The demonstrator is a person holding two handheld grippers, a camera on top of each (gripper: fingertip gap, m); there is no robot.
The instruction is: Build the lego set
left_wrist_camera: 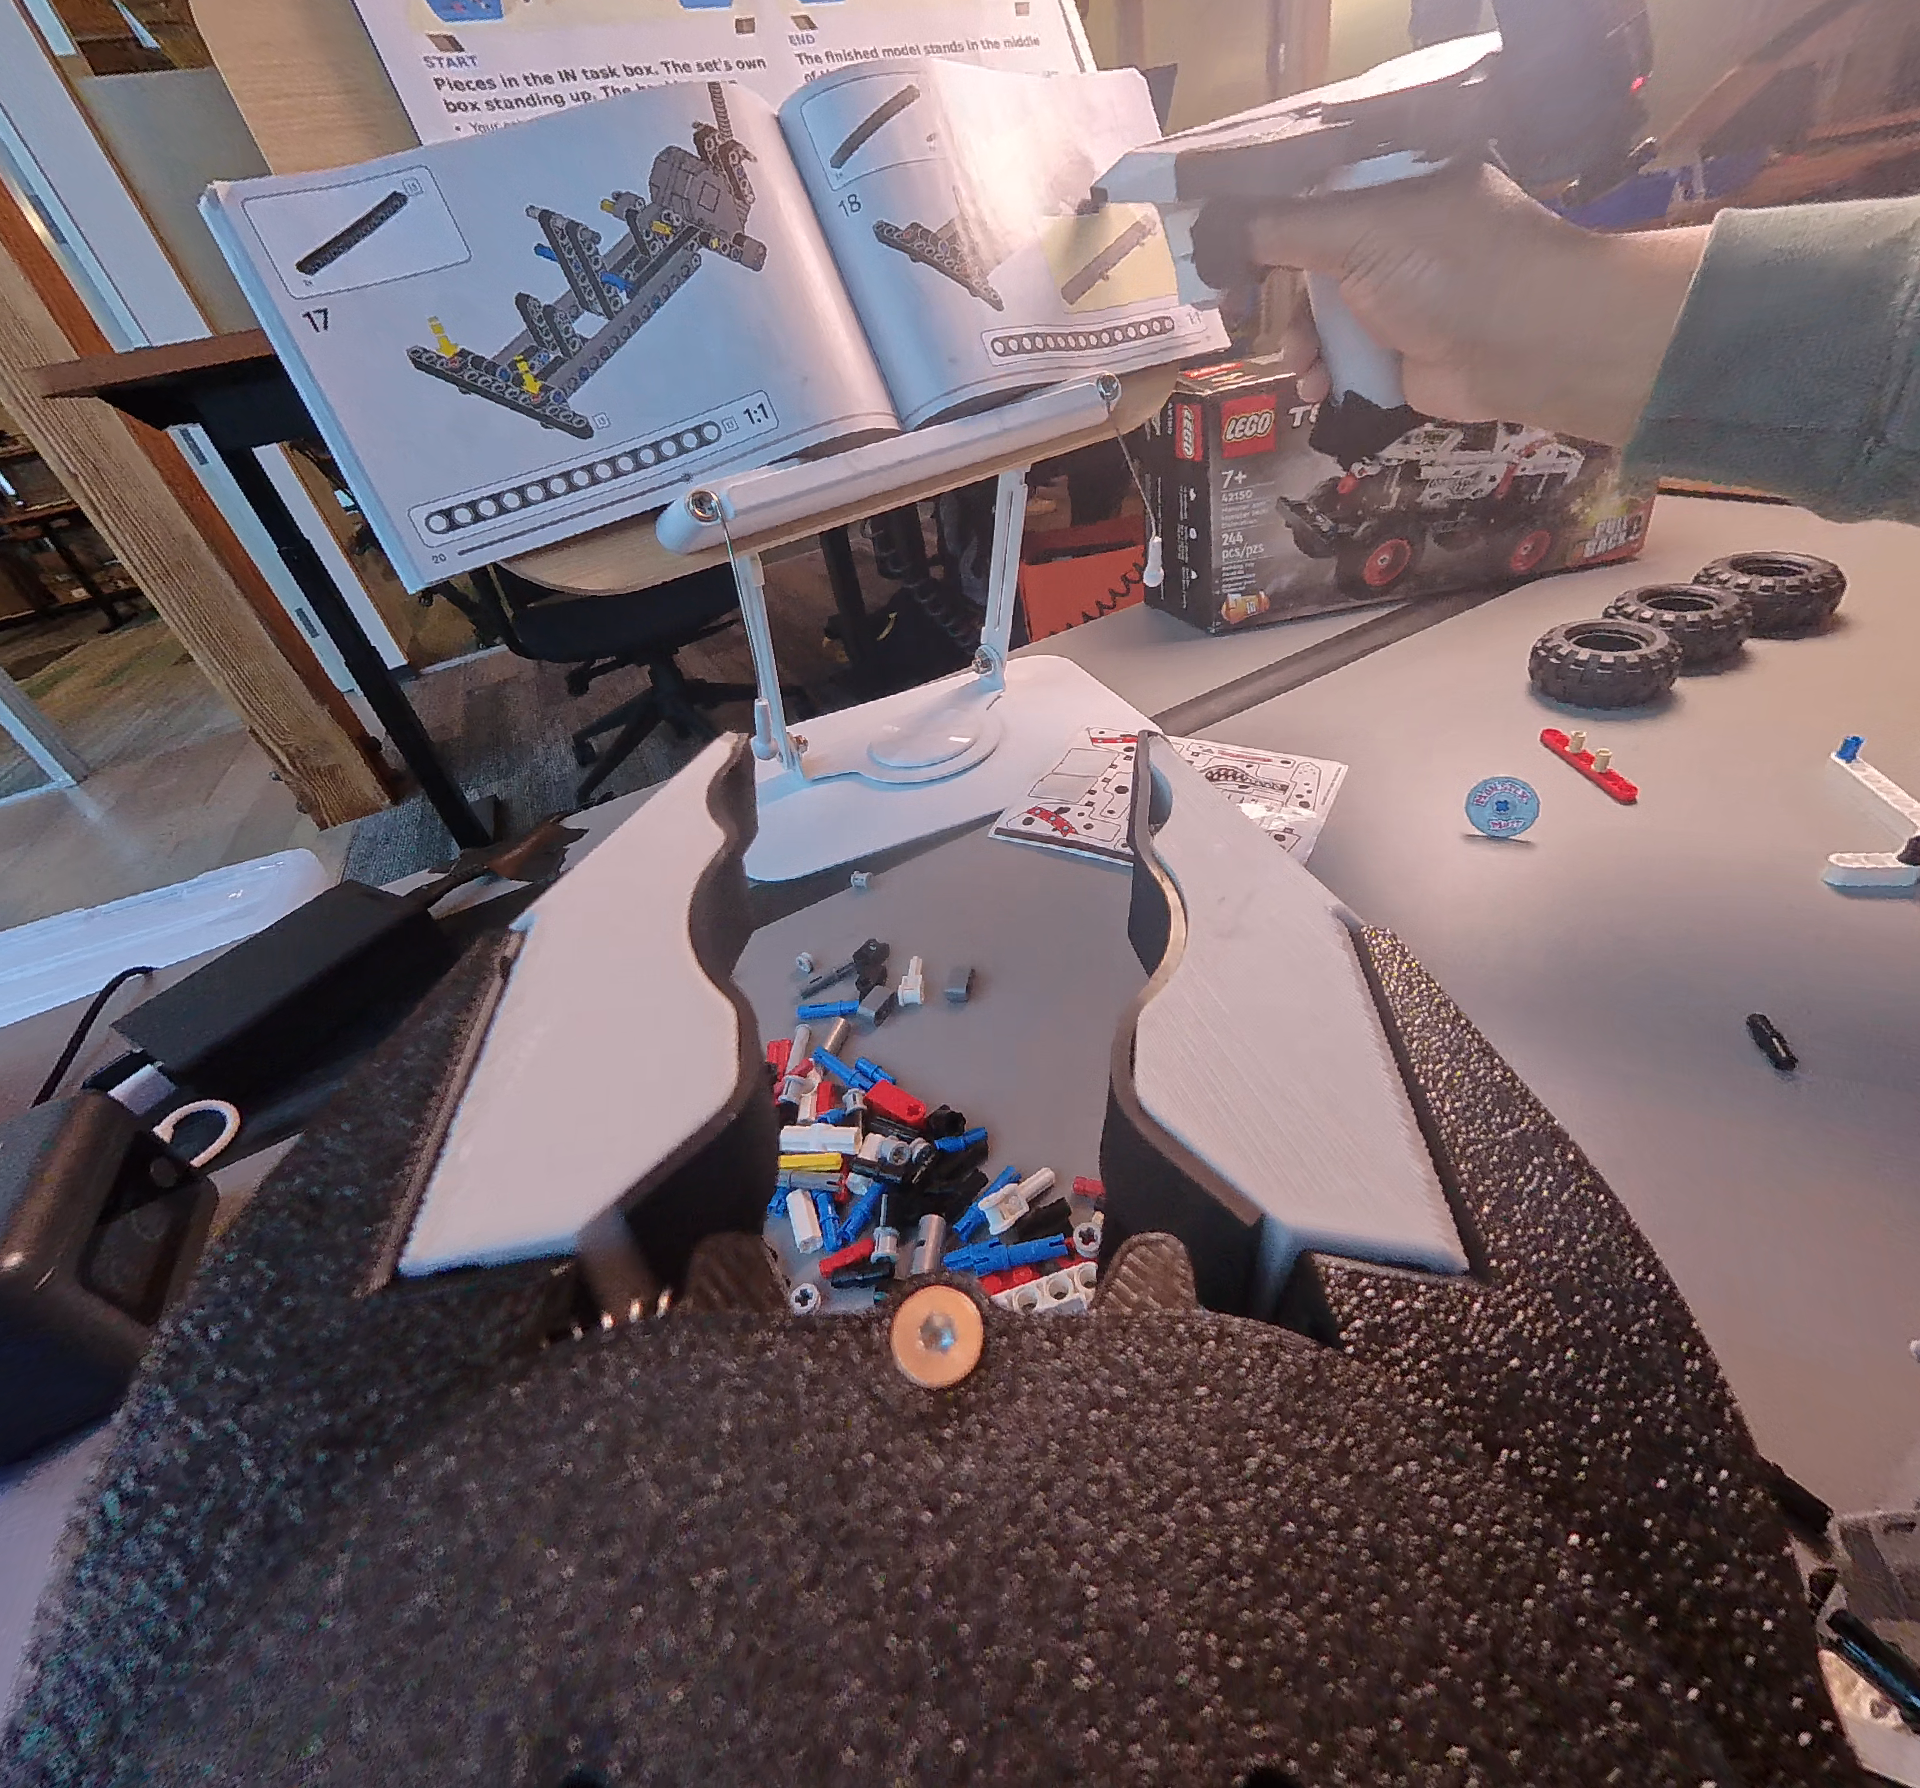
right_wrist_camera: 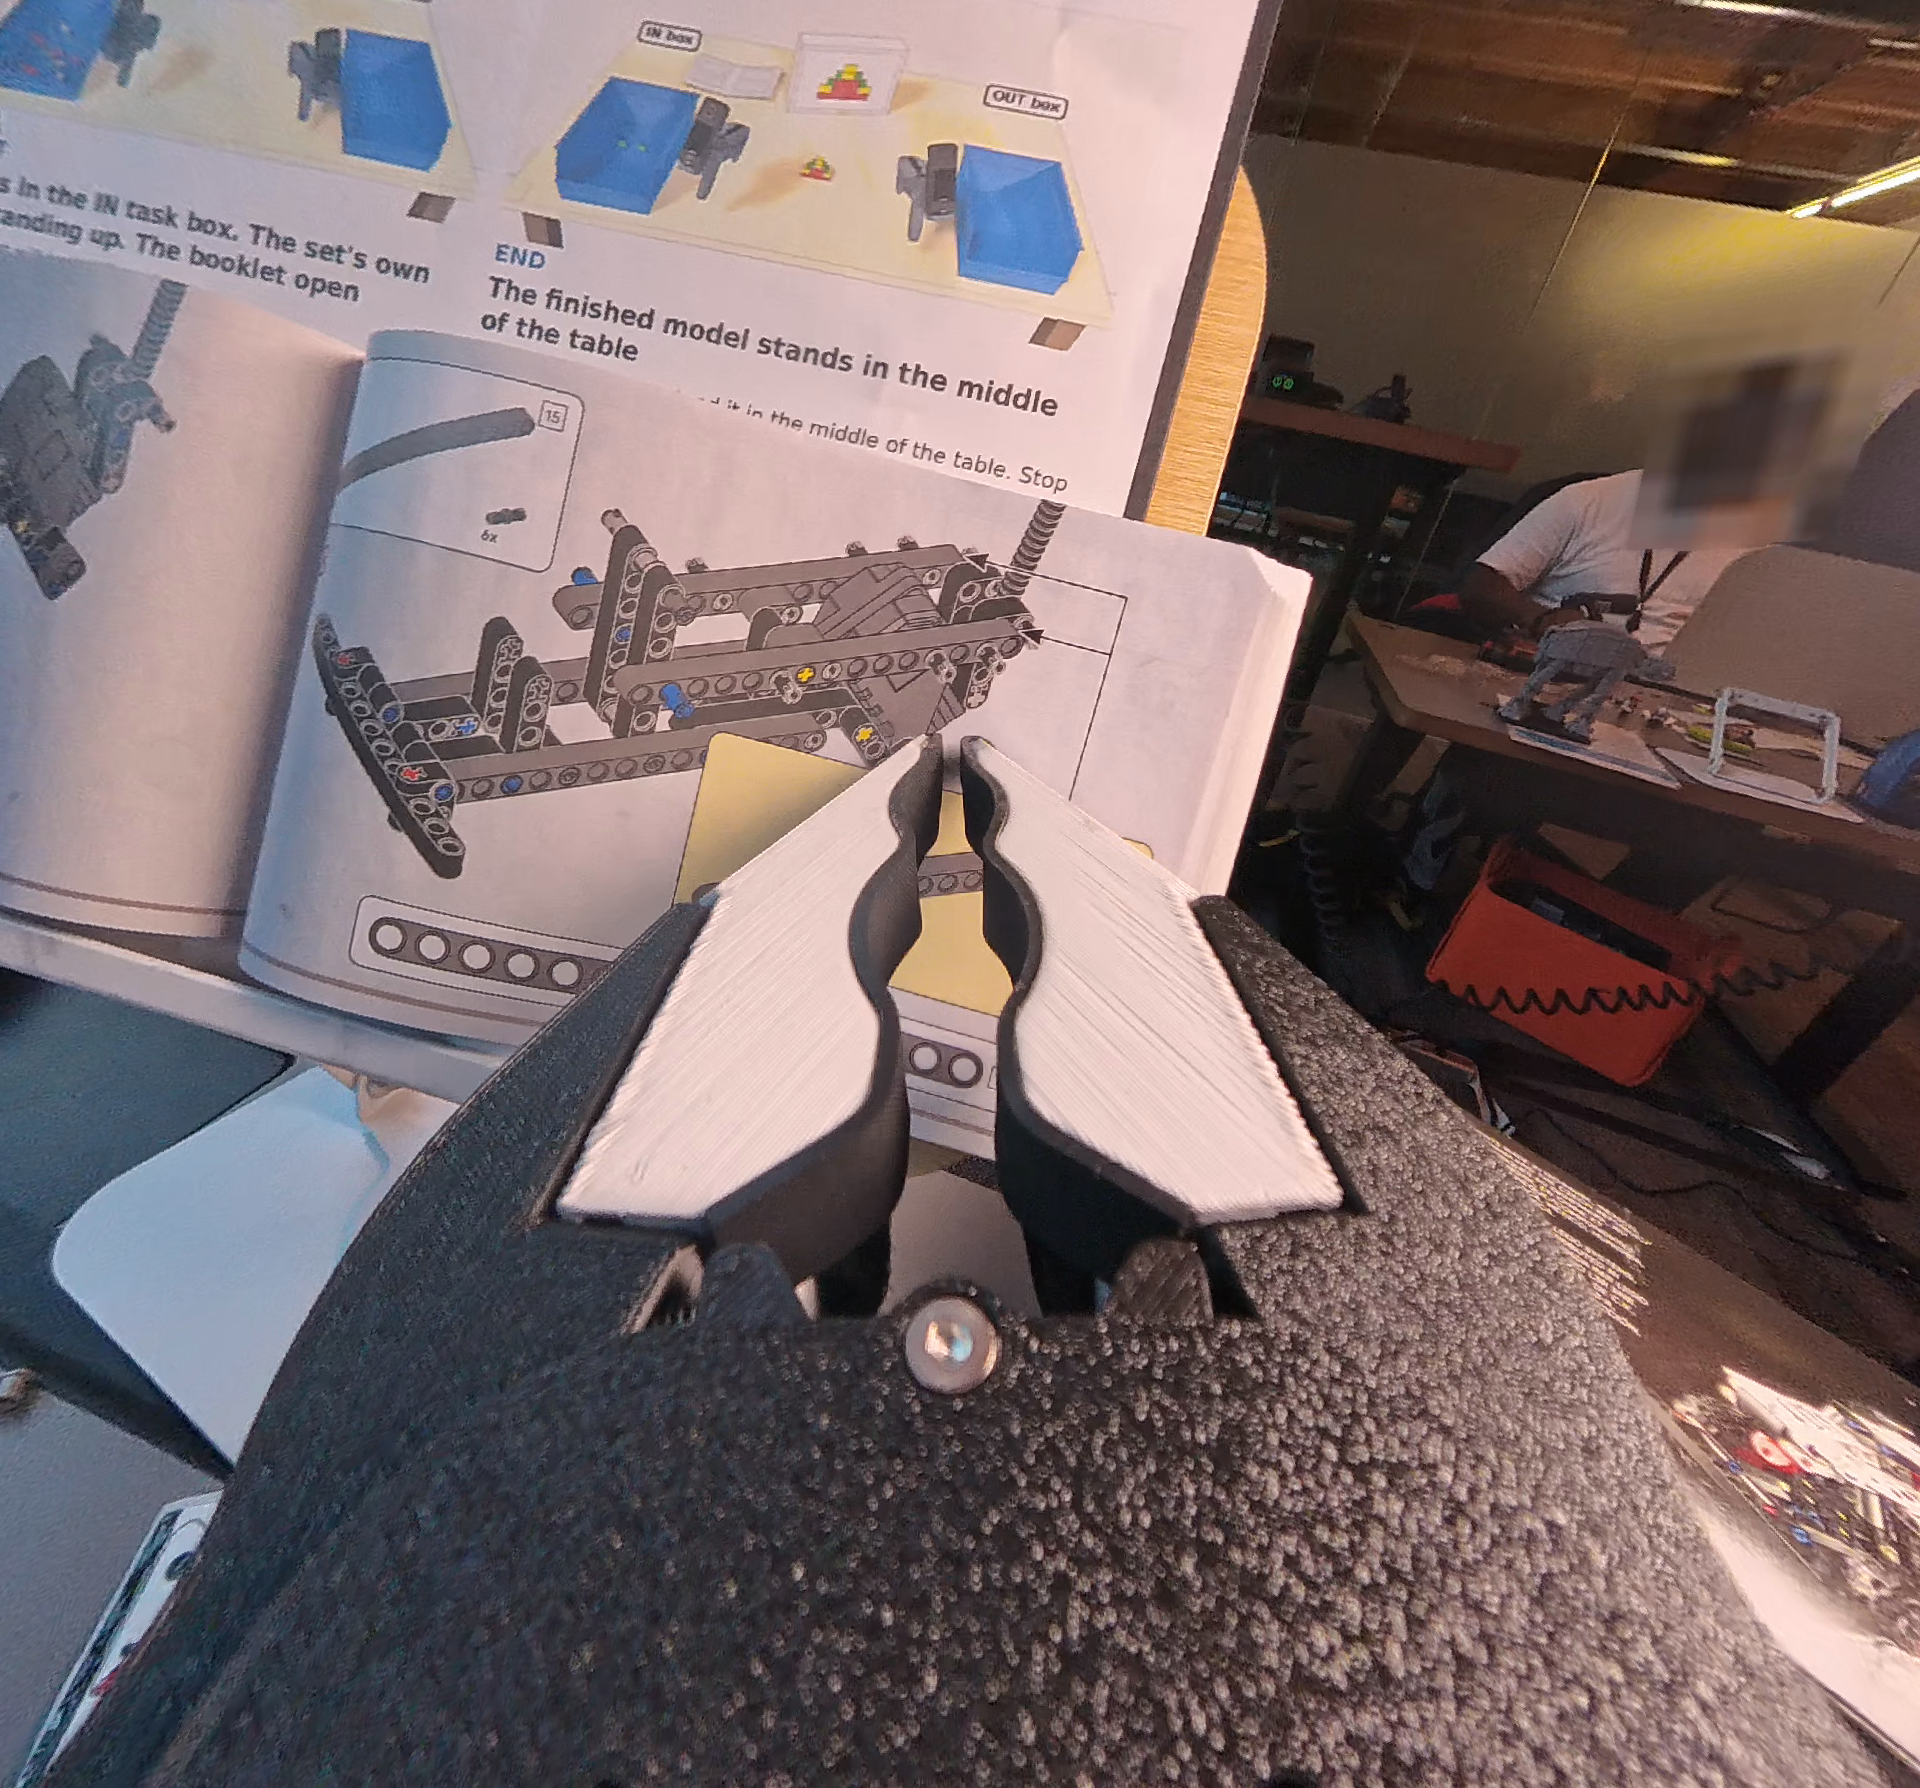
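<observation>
Overhead, left tongs (left_wrist_camera: 940, 751) agape; right tongs (right_wrist_camera: 948, 746) nearly closed.

Right gripper (right_wrist_camera: 943, 751) tips nearly closed, against open instruction booklet (right_wrist_camera: 644, 658) page

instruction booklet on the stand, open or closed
Open: the instruction booklet rests on the white stand with two pages spread, the right gripper at its right page.

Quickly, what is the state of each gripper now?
Left gripper: open, empty, above the loose pieces.
Right gripper: jaws nearly closed at the booklet page; whether it pinches the page cannot be told.
</observation>
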